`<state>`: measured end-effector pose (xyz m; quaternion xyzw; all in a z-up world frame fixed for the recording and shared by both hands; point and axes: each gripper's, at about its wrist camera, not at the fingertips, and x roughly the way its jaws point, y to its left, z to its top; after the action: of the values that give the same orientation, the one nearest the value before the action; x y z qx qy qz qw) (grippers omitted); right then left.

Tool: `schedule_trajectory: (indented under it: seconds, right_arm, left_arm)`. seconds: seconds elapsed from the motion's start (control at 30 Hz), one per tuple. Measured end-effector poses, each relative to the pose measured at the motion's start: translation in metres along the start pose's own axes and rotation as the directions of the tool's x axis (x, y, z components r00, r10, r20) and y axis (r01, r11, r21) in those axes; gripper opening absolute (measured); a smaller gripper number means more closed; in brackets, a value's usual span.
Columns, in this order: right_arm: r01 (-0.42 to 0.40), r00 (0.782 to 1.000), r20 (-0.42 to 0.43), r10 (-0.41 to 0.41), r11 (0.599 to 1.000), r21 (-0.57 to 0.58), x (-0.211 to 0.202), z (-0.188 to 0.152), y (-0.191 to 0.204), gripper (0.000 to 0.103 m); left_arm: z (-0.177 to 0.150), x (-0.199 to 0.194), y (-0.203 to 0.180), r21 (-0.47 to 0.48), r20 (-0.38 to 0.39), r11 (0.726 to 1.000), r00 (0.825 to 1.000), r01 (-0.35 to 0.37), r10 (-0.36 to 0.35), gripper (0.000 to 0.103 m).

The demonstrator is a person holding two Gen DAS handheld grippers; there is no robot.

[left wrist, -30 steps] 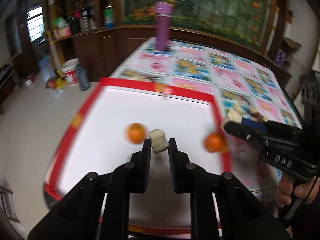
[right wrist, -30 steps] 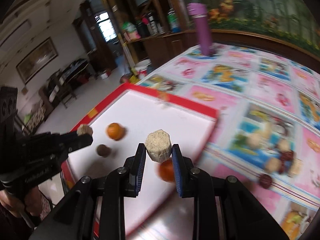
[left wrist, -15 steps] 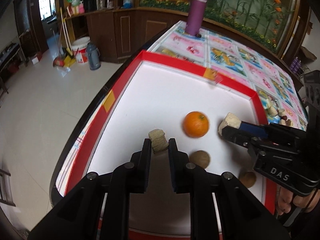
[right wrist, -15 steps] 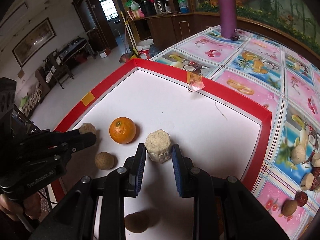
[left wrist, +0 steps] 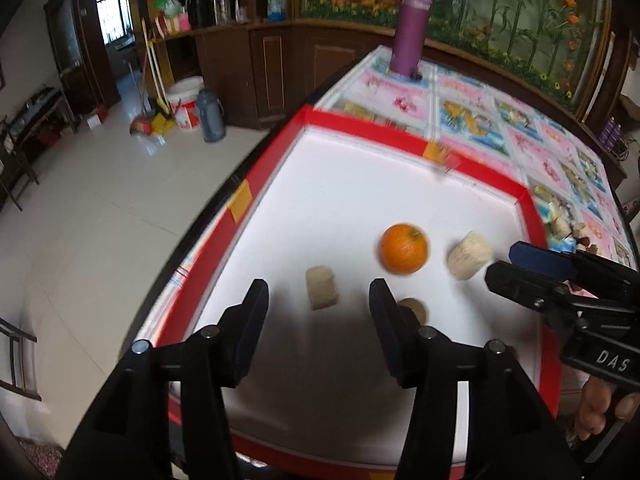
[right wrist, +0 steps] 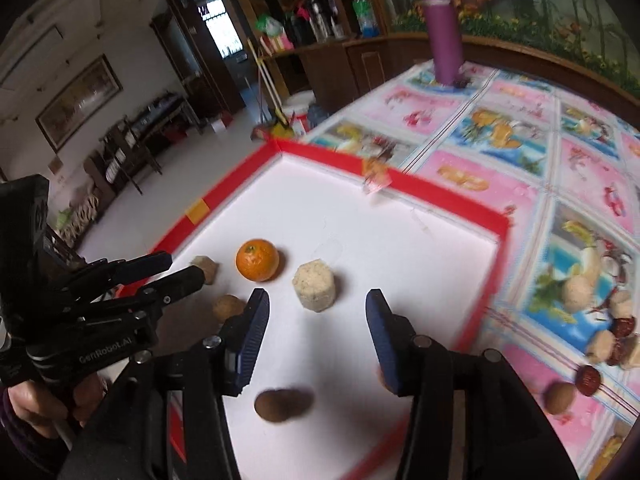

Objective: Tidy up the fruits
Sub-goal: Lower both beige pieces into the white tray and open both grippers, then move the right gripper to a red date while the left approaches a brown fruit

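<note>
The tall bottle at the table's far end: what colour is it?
Purple; the bottle shows best in the right wrist view.

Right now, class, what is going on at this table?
A person holds a gripper in each hand over a red-rimmed white tray. Both sets of jaws are opening: the left gripper has a small beige chunk lying free between its fingers, and the right gripper has a larger beige chunk before it. An orange and brown round fruits also sit on the tray.
</note>
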<state>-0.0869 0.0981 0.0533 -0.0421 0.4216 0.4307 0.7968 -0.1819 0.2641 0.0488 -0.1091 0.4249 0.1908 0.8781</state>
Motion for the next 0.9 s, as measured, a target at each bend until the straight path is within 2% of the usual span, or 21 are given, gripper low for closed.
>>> schedule_trajectory:
  seconds: [0.23, 0.43, 0.6, 0.73, 0.83, 0.9]
  right_arm:
    - [0.068, 0.993, 0.093, -0.074, 0.995, 0.067, -0.062, -0.02, -0.05, 0.05]
    - [0.138, 0.984, 0.088, -0.153, 0.978, 0.156, -0.092, -0.048, -0.103, 0.05]
    - [0.163, 0.982, 0.061, -0.177, 0.969, 0.184, -0.097, -0.065, -0.126, 0.05]
    - [0.178, 0.981, 0.044, -0.188, 0.968, 0.177, -0.09, -0.063, -0.134, 0.05]
    - [0.2, 0.978, 0.018, -0.205, 0.967, 0.158, -0.079, -0.059, -0.138, 0.049]
    - [0.201, 0.979, 0.002, -0.204, 0.967, 0.159, -0.071, -0.056, -0.141, 0.044]
  left_arm:
    - [0.002, -0.034, -0.047, 0.111, 0.059, 0.991, 0.995, 0.075, -0.082, 0.058]
    - [-0.009, -0.04, -0.109, 0.237, 0.021, 0.957, 0.984, 0.168, -0.177, 0.059]
    - [-0.017, -0.038, -0.155, 0.313, -0.03, 0.924, 0.975, 0.219, -0.221, 0.059]
    - [-0.021, -0.036, -0.183, 0.349, -0.068, 0.903, 0.968, 0.25, -0.242, 0.059]
    - [-0.022, -0.034, -0.192, 0.36, -0.08, 0.898, 0.967, 0.253, -0.24, 0.059]
    - [-0.021, -0.033, -0.195, 0.36, -0.085, 0.898, 0.967, 0.253, -0.238, 0.059]
